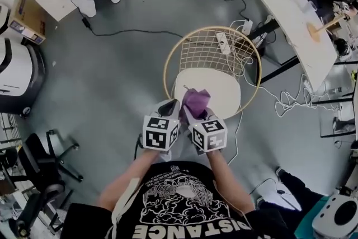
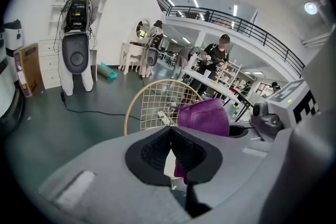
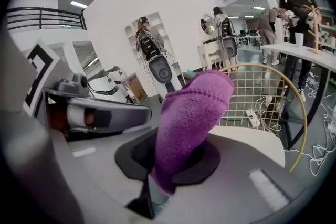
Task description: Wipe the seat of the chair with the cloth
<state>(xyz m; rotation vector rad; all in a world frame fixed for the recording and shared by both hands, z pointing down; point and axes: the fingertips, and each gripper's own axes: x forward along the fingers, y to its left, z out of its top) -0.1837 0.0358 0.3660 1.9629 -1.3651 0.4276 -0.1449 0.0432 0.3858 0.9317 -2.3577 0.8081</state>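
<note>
Right gripper (image 3: 176, 165): jaws clamped on the lower end of the purple cloth (image 3: 191, 113), most of which stands free beyond the tips. Left gripper (image 2: 169, 131): jaws closed tip to tip, nothing between them (the purple glimpsed through the slit is the cloth in the other gripper). The two grippers sit side by side at the front edge of the cream chair seat (image 1: 218, 92). The cloth lies over the seat's near part; contact with the surface cannot be confirmed.

Wiping judged not yet under way.

Risks noted:
- the cloth is pinched at one end only, so drag across the seat could pull it loose
- bare jaw tips could reach the seat before the fabric and scrape it
- the wire-backed chair looks light, so a firm stroke may push it over the floor cables (image 1: 279, 101)
</note>
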